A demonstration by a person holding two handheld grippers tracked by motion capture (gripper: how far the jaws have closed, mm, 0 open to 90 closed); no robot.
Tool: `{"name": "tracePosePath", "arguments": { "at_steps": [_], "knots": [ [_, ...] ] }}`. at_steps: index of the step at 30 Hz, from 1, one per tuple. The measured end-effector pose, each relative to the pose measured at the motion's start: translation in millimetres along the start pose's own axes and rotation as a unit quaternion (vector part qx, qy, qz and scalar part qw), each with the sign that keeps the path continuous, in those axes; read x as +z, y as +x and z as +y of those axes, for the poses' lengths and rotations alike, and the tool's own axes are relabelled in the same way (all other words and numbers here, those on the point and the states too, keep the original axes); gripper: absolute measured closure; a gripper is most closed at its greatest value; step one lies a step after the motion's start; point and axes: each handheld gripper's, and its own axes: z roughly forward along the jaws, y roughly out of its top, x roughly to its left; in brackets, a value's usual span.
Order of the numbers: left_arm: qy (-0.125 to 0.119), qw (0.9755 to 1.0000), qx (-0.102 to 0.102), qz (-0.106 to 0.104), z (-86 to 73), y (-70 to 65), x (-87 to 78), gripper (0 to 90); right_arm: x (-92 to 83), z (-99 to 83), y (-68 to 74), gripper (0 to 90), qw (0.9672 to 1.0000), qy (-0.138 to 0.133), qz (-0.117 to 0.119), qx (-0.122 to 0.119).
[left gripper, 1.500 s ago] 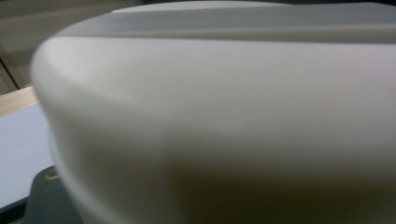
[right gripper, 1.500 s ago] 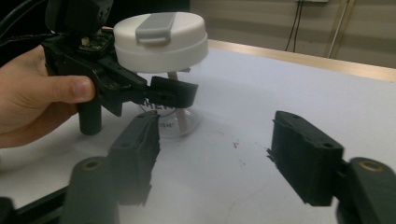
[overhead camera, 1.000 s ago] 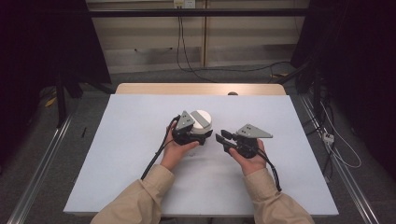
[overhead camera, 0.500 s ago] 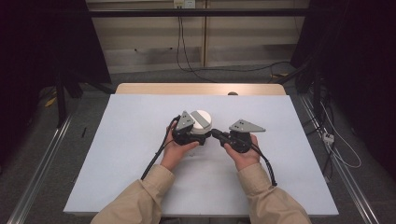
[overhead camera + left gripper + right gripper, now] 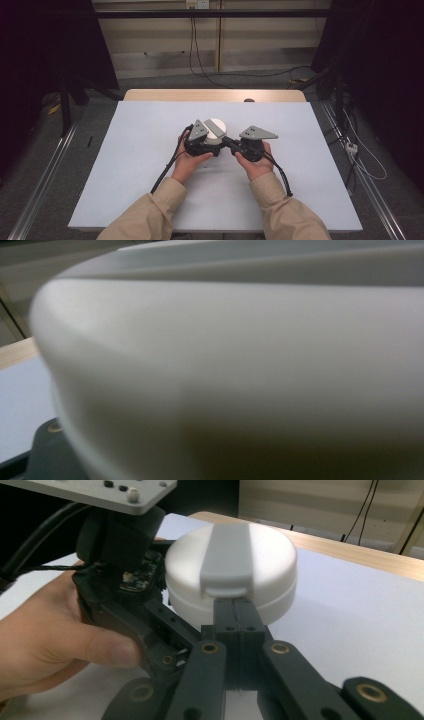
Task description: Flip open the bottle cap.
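Observation:
A round white container [image 5: 216, 126] with a grey tab [image 5: 227, 555] across its lid sits at the middle of the white table [image 5: 140, 150]. My left gripper [image 5: 209, 146] is at the container's left side and shut on its lower edge; the container's wall [image 5: 225, 365] is pressed up close in the left gripper view. My right gripper [image 5: 235, 607] comes in from the right with its jaws pressed together. Their tips touch the container's side just under the end of the grey tab, and nothing shows between them.
A wooden strip [image 5: 215, 95] borders the table's far edge. Cables [image 5: 165, 170] trail from both grippers toward the person's sleeves. Metal rails [image 5: 40, 195] run along the floor beside the table.
The right gripper has moved left up to the container, and its jaws have gone from apart to pressed together. The left gripper and the container have stayed put.

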Motion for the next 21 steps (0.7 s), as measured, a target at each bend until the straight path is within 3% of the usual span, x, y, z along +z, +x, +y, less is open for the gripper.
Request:
{"name": "tracePosePath", "arguments": {
  "at_steps": [21],
  "knots": [
    [0.003, 1.0000, -0.002, -0.002, 0.0, 1.5, 0.1, 18.7, -1.6, 12.8, -0.6, 90.0, 0.9997, -0.026, -0.001, -0.001]
  ]
}}
